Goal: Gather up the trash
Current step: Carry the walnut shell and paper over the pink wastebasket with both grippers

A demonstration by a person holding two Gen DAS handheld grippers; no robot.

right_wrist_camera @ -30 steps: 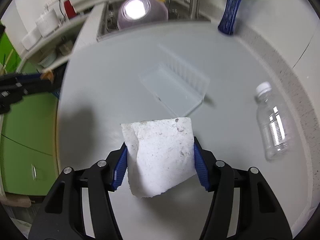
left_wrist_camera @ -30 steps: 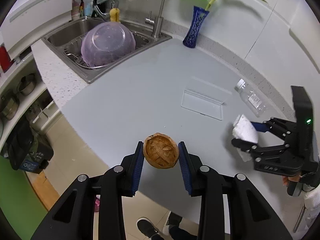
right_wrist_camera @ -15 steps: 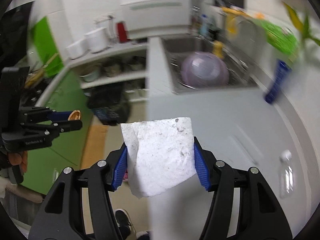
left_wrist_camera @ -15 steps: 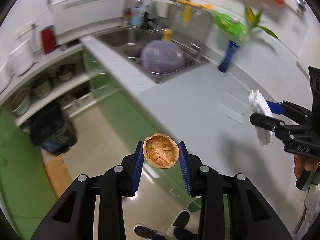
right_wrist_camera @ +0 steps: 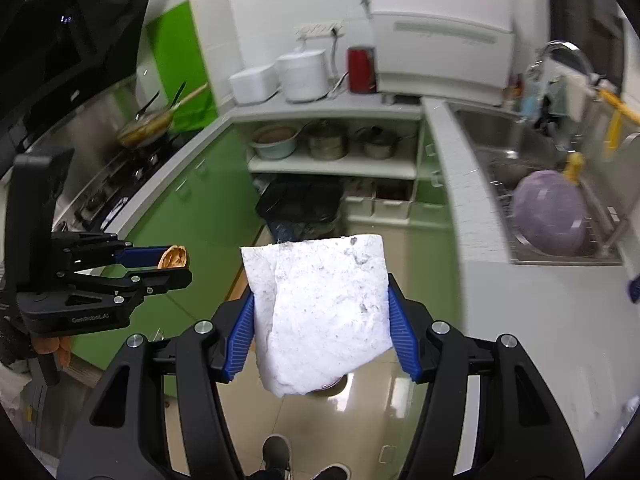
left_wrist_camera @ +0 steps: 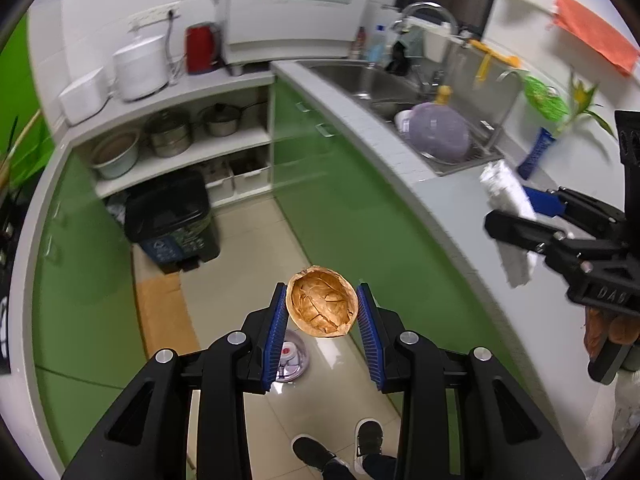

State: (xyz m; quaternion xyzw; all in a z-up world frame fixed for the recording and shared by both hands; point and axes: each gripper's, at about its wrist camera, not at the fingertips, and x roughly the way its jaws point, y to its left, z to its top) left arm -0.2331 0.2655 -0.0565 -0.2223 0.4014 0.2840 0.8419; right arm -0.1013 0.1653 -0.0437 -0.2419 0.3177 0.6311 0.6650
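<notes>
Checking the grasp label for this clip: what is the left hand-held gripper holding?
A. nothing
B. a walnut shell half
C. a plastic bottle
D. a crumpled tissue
B: the left hand-held gripper has a brown walnut shell half pinched between its blue pads, while the tissue sits in the right hand-held gripper.
</notes>
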